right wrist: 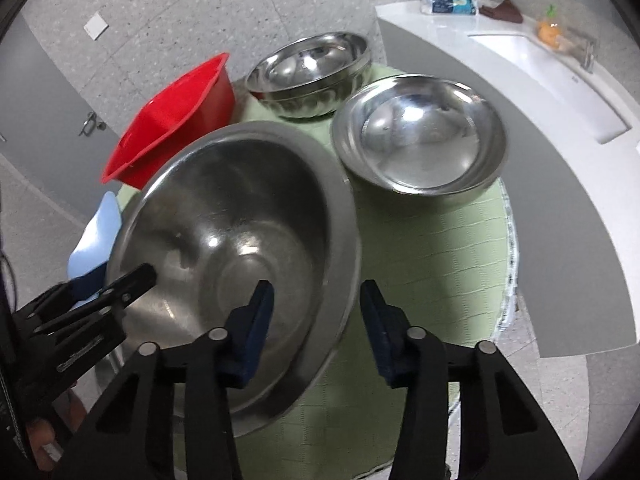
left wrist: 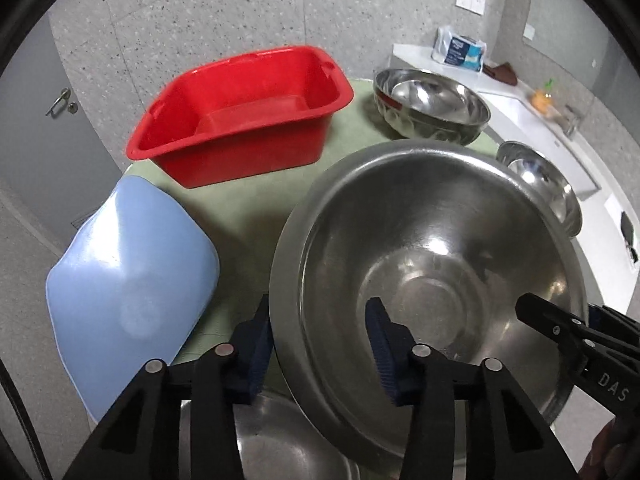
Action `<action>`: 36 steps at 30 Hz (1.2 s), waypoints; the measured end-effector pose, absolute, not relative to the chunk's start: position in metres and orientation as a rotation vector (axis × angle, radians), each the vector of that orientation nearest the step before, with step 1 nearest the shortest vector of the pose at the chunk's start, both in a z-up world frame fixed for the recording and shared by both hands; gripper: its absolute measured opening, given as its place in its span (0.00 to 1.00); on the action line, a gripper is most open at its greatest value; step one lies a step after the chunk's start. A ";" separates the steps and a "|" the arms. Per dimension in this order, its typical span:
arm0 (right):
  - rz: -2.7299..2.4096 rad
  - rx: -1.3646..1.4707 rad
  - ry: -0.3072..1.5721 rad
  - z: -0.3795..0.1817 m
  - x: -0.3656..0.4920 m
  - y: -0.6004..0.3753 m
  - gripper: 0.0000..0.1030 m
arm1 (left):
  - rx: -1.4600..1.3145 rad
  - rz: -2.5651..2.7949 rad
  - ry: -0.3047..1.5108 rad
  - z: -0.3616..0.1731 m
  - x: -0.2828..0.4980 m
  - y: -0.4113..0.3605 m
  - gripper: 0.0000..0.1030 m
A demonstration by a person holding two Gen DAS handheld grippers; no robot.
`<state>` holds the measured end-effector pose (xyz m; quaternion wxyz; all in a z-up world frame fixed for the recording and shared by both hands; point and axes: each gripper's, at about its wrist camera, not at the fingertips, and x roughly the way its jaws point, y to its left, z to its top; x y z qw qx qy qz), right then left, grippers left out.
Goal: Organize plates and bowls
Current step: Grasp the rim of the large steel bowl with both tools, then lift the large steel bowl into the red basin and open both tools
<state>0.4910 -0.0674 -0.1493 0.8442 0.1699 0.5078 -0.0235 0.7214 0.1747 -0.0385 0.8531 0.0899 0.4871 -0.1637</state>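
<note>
A large steel bowl point(left wrist: 432, 248) is tilted above the round green-clothed table point(left wrist: 248, 216). My left gripper point(left wrist: 320, 344) straddles its left rim, one finger outside and one inside, jaws wide apart. My right gripper point(right wrist: 316, 320) straddles the opposite rim of the same bowl point(right wrist: 240, 232) with a gap showing; it also shows in the left wrist view point(left wrist: 560, 328). Two more steel bowls stand on the table: a middle one point(right wrist: 420, 136) and a far one point(right wrist: 312, 72). Another steel bowl point(left wrist: 288, 440) lies below my left gripper.
A red plastic tub point(left wrist: 240, 112) stands at the table's far left. A light blue plate point(left wrist: 128, 272) lies at the left edge. A white counter with a sink point(right wrist: 552, 76) curves along the right, with a packet and a cloth on it.
</note>
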 end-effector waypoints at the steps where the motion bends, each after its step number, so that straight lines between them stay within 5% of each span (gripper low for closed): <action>1: -0.042 0.358 1.073 -0.149 0.492 -0.066 0.37 | 0.188 -0.348 1.023 -0.038 0.724 0.178 0.33; 6: -0.051 0.301 1.058 -0.141 0.493 -0.054 0.35 | 0.135 -0.372 0.998 -0.034 0.727 0.193 0.23; 20: 0.046 0.227 0.943 -0.076 0.508 -0.036 0.36 | 0.018 -0.368 0.778 0.040 0.683 0.254 0.23; 36: 0.289 0.140 0.923 -0.057 0.693 0.009 0.36 | -0.077 -0.134 0.758 0.046 0.770 0.249 0.24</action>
